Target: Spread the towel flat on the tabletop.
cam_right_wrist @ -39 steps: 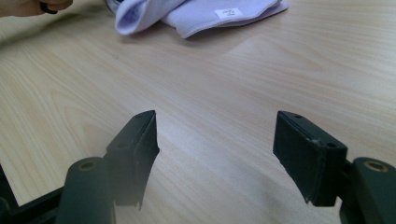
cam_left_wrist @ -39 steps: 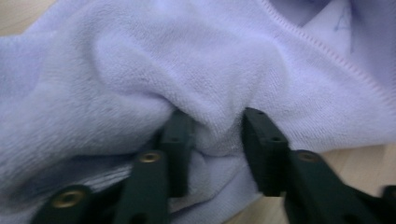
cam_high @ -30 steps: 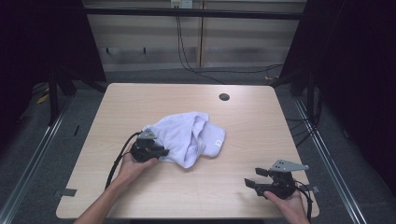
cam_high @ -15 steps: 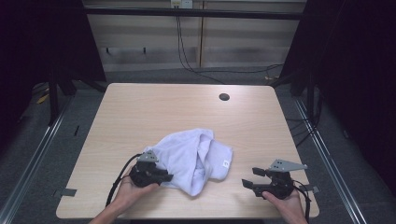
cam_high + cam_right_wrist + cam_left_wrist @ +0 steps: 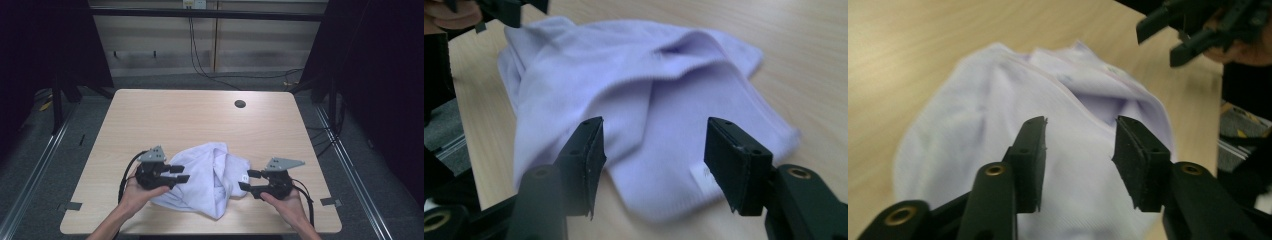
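The cloth (image 5: 210,177) lies between the grippers: left gripper (image 5: 179,173) just opening, right gripper (image 5: 247,180) spread, closing a bit, both empty.

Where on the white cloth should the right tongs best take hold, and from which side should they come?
Probably the near right edge of the white cloth, by the small label. There it lies thin and flat on the table, whereas the middle is bunched. The open right tongs already face it, so come in low from the right.
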Available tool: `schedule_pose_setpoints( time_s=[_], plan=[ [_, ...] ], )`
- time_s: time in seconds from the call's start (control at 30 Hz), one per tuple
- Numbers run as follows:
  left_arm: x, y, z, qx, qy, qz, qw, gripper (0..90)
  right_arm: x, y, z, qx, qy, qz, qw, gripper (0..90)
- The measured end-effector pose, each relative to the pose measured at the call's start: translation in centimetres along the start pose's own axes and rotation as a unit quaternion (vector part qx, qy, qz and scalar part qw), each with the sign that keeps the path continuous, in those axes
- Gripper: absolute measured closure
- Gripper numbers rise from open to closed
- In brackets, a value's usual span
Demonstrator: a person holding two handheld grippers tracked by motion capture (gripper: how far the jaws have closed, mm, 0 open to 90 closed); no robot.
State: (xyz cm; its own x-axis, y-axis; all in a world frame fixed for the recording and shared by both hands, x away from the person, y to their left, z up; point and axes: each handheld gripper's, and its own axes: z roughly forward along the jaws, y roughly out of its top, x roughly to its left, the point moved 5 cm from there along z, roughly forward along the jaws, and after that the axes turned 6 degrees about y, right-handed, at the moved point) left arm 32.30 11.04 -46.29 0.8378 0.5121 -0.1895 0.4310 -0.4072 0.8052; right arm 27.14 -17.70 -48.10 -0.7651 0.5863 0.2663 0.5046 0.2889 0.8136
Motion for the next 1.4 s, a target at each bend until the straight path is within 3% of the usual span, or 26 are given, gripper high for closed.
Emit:
schedule_pose_setpoints(
  time_s=[0.1, 0.17, 0.27, 0.37, 0.5, 0.57, 0.63, 0.67, 0.7, 0.77, 0.83, 0.87, 0.9, 0.93, 1.0, 1.1, 1.27, 1.3, 1.4],
  plan=[
    [2.2, -0.2, 1.7, 0.003, 0.014, -0.021, 0.9997, 52.2, -0.1, 1.9, 1.8, -0.009, 0.032, -0.003, 0.9994, 43.3],
    [3.3, -1.5, 2.9, 0.019, 0.039, -0.009, 0.9990, 48.8, -0.5, 2.8, 3.9, -0.005, 0.044, -0.007, 0.9990, 42.5],
    [3.4, -2.4, 3.5, 0.032, 0.035, -0.009, 0.9988, 46.0, -0.7, 2.5, 5.5, 0.008, 0.048, -0.004, 0.9988, 40.9],
    [2.9, -2.9, 4.4, 0.050, 0.024, 0.005, 0.9985, 43.9, -1.0, 1.6, 7.2, 0.036, 0.052, -0.008, 0.9980, 40.5],
    [2.0, -3.1, 5.1, 0.063, 0.003, 0.020, 0.9978, 39.6, -1.2, 0.8, 8.3, 0.064, 0.038, -0.023, 0.9969, 44.7],
    [1.5, -3.4, 5.5, 0.075, -0.005, 0.025, 0.9969, 36.1, -1.4, 0.4, 8.6, 0.068, 0.033, -0.019, 0.9970, 48.5],
    [1.2, -3.6, 5.7, 0.087, -0.008, 0.030, 0.9957, 44.1, -1.5, 0.0, 9.0, 0.079, 0.017, -0.023, 0.9965, 53.0],
    [0.9, -3.5, 5.7, 0.088, -0.009, 0.046, 0.9950, 58.0, -1.5, 0.1, 9.0, 0.089, 0.006, -0.028, 0.9957, 55.4],
    [0.9, -3.5, 5.7, 0.088, -0.009, 0.046, 0.9950, 66.9, -1.4, 0.1, 9.0, 0.094, 0.003, -0.032, 0.9951, 57.2],
    [0.8, -3.3, 5.3, 0.081, -0.002, 0.057, 0.9951, 76.7, -1.4, 0.1, 9.1, 0.101, -0.005, -0.034, 0.9943, 62.3],
    [0.9, -2.9, 4.7, 0.058, -0.013, 0.040, 0.9974, 79.4, -1.4, 0.2, 8.9, 0.106, -0.008, -0.034, 0.9937, 75.4],
    [0.9, -2.9, 4.7, 0.058, -0.013, 0.040, 0.9974, 80.0, -1.5, 0.2, 8.8, 0.102, -0.005, -0.025, 0.9945, 78.5],
    [1.0, -2.4, 3.7, 0.036, -0.019, 0.032, 0.9987, 80.7, -1.7, 0.1, 8.6, 0.099, -0.002, -0.014, 0.9950, 80.6],
    [1.0, -2.4, 3.7, 0.036, -0.019, 0.032, 0.9987, 81.1, -1.9, 0.1, 8.5, 0.097, 0.003, -0.007, 0.9952, 81.6],
    [0.7, -1.9, 2.7, 0.013, -0.029, 0.023, 0.9992, 81.2, -2.2, 0.4, 8.1, 0.085, 0.006, 0.011, 0.9963, 82.8],
    [0.8, -1.7, 2.3, -0.001, -0.022, 0.020, 0.9995, 81.1, -2.5, 0.6, 7.6, 0.078, -0.001, 0.012, 0.9969, 82.9],
    [1.9, -1.3, 0.8, -0.034, -0.017, -0.002, 0.9993, 81.3, -4.3, 1.0, 5.1, 0.049, -0.026, 0.038, 0.9978, 83.0],
    [2.6, -1.1, 0.0, -0.049, -0.008, -0.011, 0.9987, 81.3, -4.6, 1.0, 4.6, 0.044, -0.029, 0.042, 0.9977, 83.1],
    [3.3, -1.0, -0.9, -0.066, 0.000, -0.024, 0.9975, 81.4, -5.3, 1.0, 3.6, 0.036, -0.043, 0.051, 0.9971, 83.1]
  ],
)
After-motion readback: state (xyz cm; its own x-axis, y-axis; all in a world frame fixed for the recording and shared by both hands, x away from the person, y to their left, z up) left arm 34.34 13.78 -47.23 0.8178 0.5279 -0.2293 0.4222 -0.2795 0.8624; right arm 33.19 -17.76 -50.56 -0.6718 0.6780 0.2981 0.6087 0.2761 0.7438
